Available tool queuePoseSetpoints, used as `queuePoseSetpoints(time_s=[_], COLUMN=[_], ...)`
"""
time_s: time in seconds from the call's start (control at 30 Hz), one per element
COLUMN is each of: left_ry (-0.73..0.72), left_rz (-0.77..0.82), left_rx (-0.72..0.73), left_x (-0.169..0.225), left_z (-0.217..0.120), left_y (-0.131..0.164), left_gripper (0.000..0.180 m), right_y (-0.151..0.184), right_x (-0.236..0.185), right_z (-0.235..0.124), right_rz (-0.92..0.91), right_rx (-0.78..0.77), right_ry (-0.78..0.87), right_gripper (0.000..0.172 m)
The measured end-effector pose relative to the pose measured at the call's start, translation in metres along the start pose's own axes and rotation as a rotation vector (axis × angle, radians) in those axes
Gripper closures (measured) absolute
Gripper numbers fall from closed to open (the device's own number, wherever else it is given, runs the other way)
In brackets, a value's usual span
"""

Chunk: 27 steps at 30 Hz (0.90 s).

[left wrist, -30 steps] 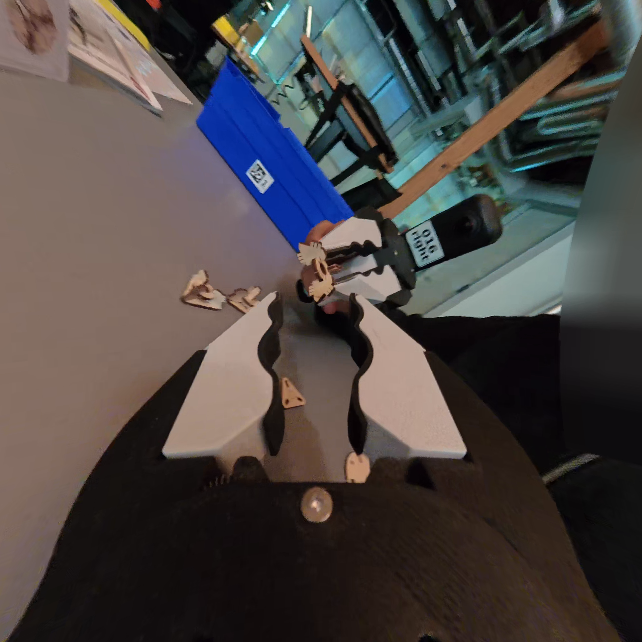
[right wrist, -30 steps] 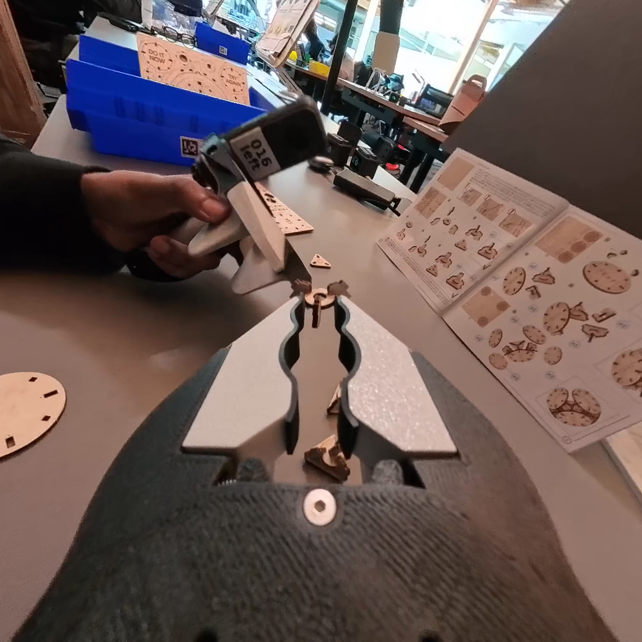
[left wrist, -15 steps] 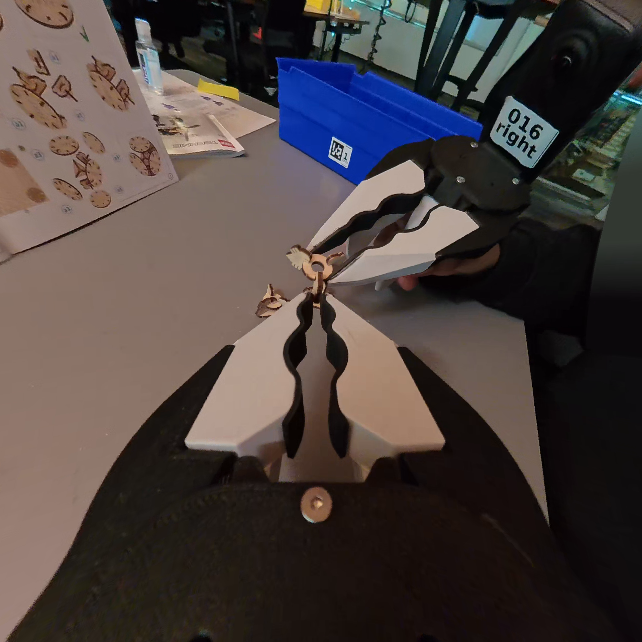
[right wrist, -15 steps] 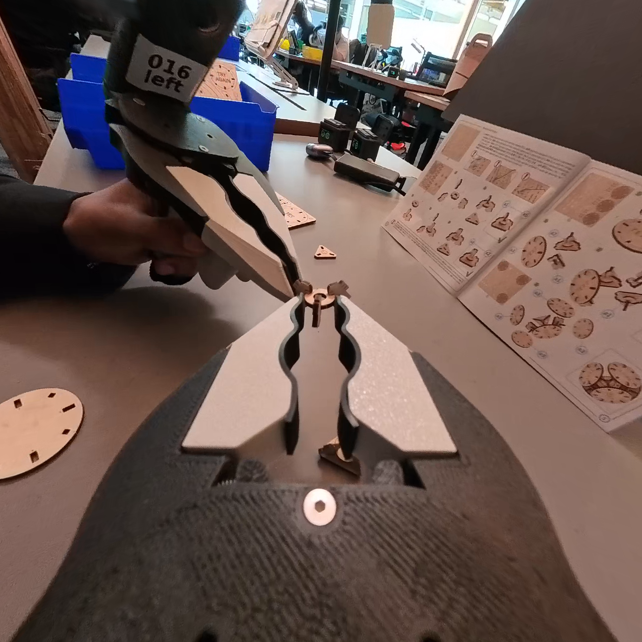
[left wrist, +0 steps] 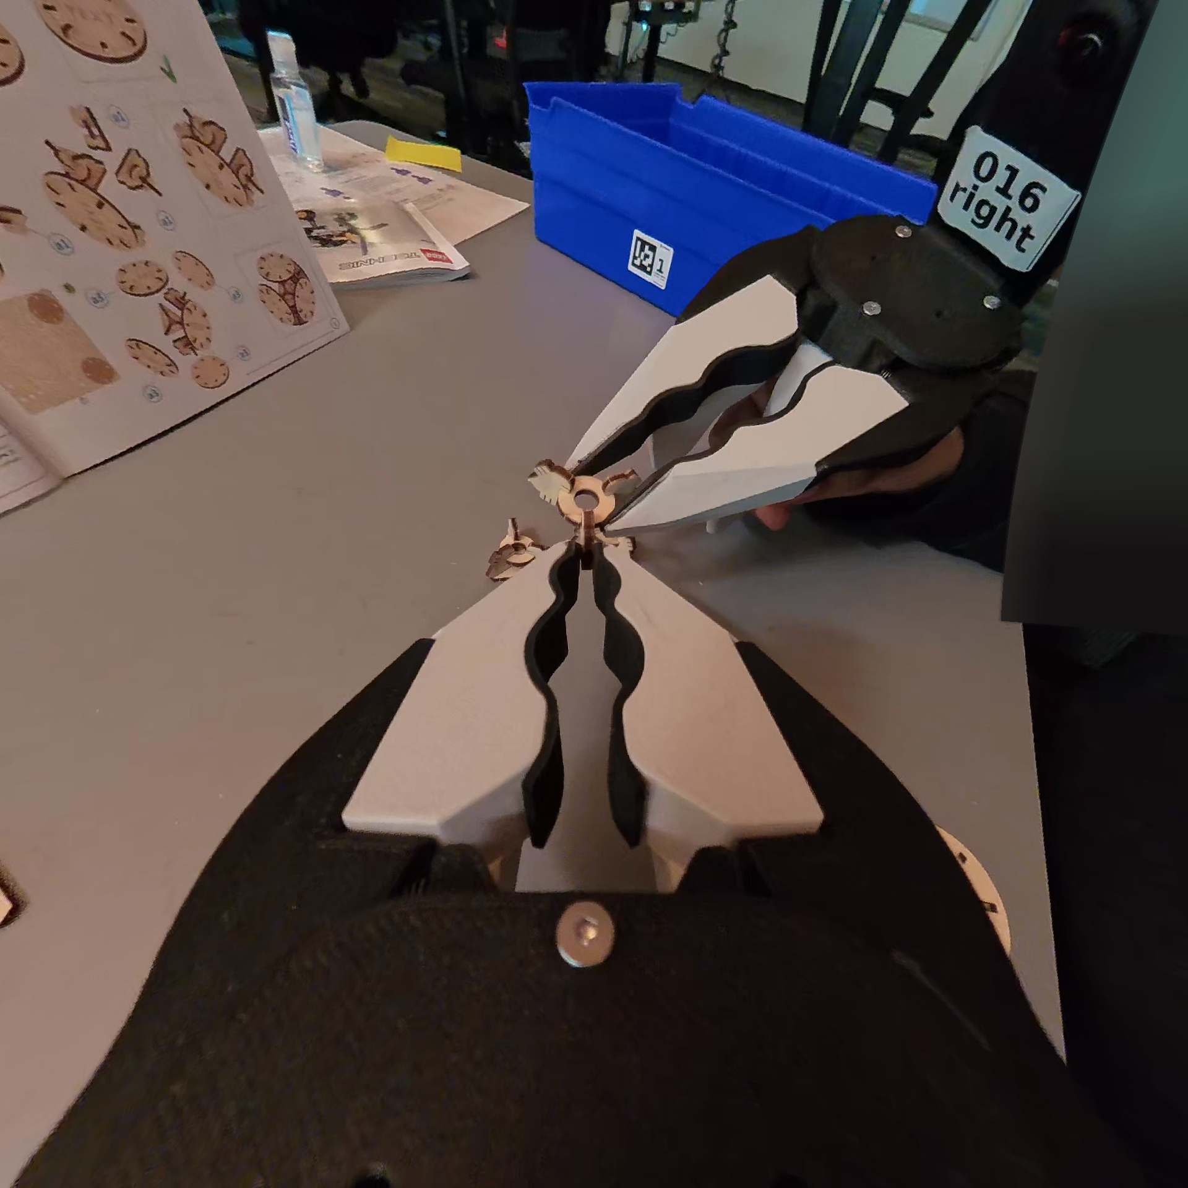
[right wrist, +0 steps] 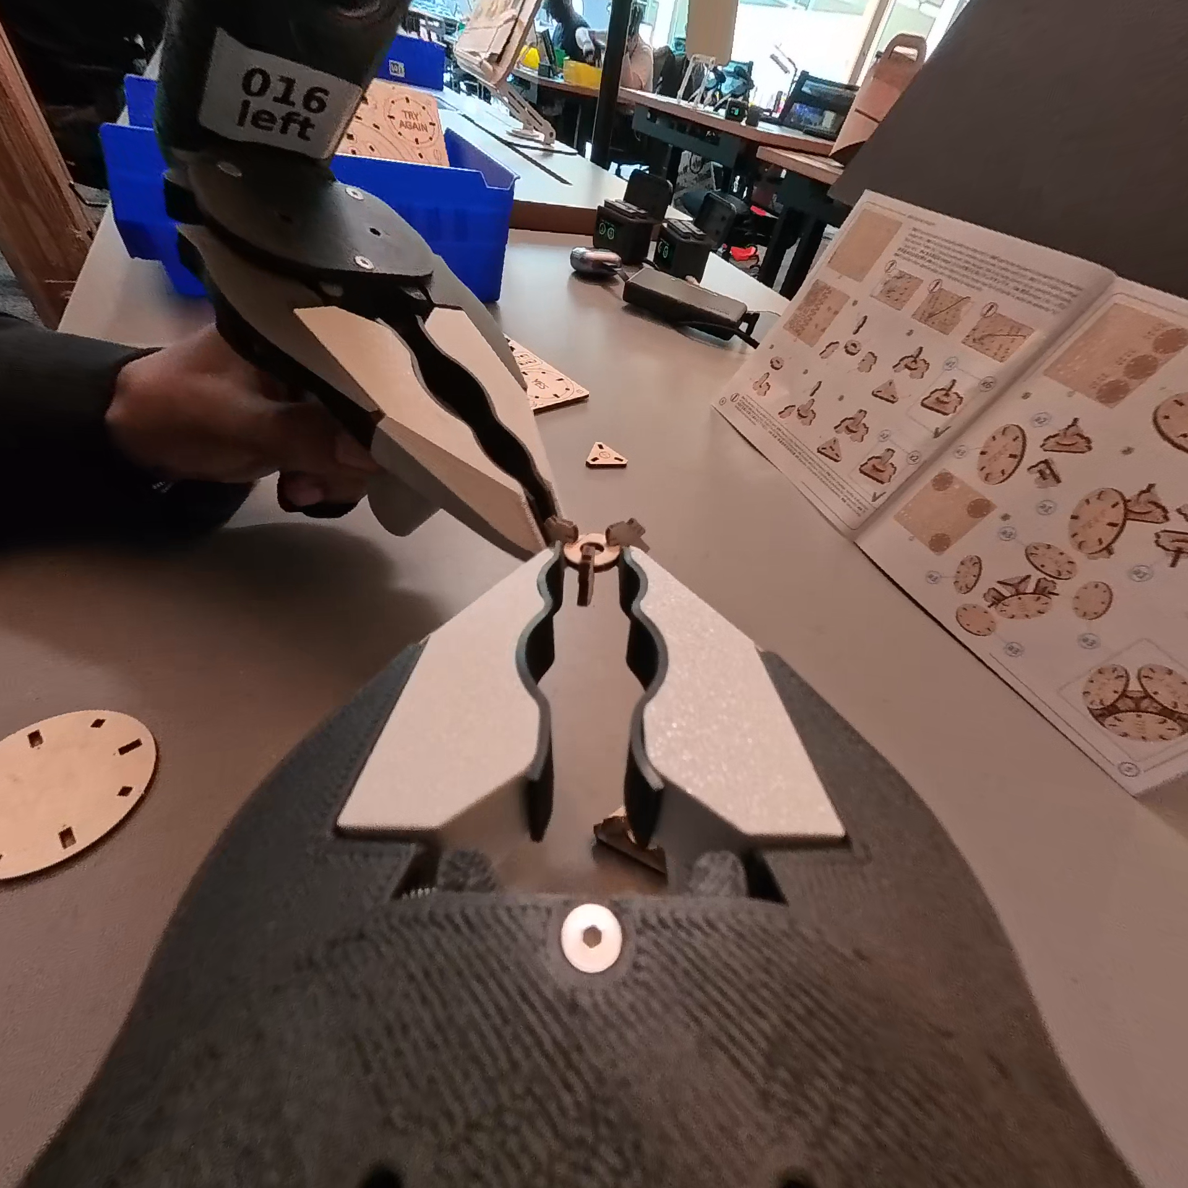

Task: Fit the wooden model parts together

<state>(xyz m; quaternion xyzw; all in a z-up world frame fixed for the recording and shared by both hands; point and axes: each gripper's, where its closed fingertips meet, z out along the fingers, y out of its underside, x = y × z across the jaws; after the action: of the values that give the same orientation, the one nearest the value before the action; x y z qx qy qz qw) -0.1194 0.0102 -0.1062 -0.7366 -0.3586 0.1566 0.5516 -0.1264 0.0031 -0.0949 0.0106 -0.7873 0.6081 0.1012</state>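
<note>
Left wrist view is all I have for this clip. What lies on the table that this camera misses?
Observer: A small triangular wooden piece lies flat on the table, apart from the left gripper.
Operator: Anything under the right gripper?
Observer: A dark wooden piece shows on the table between the bases of the right gripper's fingers.
Operator: And inside the blue bin?
Observer: A light wooden sheet with cut parts stands in the blue bin.
</note>
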Motion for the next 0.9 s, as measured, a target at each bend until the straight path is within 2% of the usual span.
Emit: queuePoseSetpoints(time_s=[0.57,0.77,0.9], left_ry=[-0.086,-0.112,-0.123], left_rz=[0.099,0.114,0.113], left_rx=[-0.081,-0.117,-0.171], left_x=[0.001,0.001,-0.001], left_z=[0.004,0.005,0.008], left_y=[0.007,0.011,0.019], left_gripper=[0.18,0.18,0.18], right_y=[0.004,0.007,0.014], right_x=[-0.005,-0.007,-0.008], right_z=[0.0,0.0,0.002], right_rz=[-0.023,-0.144,-0.349], right_rx=[-0.027,-0.072,-0.142], right_ry=[-0.032,-0.001,0.065], right_gripper=[0.157,0.157,0.157])
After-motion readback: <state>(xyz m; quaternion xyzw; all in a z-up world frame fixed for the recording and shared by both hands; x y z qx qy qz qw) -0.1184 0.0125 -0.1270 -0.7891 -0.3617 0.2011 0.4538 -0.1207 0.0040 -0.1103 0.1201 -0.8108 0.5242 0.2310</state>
